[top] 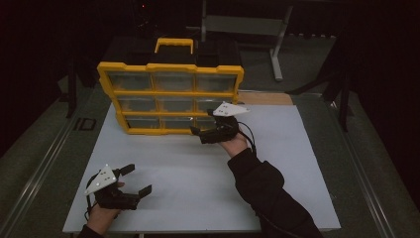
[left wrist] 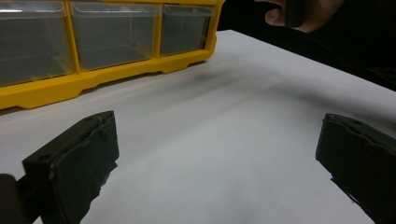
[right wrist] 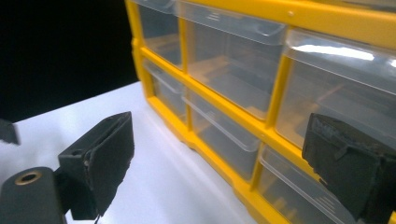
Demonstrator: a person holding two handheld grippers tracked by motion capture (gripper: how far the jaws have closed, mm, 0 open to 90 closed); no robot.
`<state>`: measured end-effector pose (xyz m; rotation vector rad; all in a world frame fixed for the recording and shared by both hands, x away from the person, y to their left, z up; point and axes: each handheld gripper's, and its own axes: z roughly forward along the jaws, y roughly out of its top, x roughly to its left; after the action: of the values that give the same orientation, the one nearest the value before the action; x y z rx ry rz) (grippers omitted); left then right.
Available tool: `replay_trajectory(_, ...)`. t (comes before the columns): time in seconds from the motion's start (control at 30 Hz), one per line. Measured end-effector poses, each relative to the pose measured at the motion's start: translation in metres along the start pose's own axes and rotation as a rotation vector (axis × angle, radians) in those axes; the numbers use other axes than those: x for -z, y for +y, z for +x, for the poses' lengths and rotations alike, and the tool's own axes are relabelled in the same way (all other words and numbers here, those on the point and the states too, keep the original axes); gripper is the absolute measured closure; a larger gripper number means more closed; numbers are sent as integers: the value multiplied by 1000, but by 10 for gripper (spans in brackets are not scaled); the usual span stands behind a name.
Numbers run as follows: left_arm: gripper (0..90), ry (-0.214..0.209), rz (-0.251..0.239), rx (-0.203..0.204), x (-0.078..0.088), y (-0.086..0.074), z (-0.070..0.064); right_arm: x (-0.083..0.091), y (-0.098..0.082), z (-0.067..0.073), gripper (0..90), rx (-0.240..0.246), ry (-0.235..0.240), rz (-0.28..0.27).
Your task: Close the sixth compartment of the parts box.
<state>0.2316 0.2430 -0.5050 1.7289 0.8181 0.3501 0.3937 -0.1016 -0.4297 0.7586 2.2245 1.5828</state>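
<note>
Room v. dark, walls lost in black. White tabletop [top: 198,173] lit from above, grey floor [top: 376,148] around it. Grey metal stand [top: 247,25] at back, black tripod legs [top: 341,89] at right.

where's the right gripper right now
In the high view the right gripper sits right of centre over the white table, fingers open, at the bottom right corner of the yellow drawer organizer.

Your fingers [left wrist: 79,163] are matte black. Ahead of them you have a bright yellow organizer [top: 171,96] with clear, colourless drawers [right wrist: 233,60], and beneath them a plain white tabletop [top: 198,173]. Your sleeve [top: 270,196] is black.
</note>
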Motion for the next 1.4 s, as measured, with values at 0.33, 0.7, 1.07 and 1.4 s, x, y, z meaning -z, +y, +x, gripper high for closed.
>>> replay_trajectory(0.33,0,0,1,-1,0,0,0,9,-6,2,92,50,110,-6)
replay_trajectory(0.7,0,0,4,-2,0,0,0,26,-14,0,92,55,138,-18)
replay_trajectory(1.07,0,0,6,-3,0,0,-1,51,-21,0,93,71,114,-5)
replay_trajectory(1.4,0,-2,4,-4,0,0,-1,76,-35,-1,93,57,118,-10)
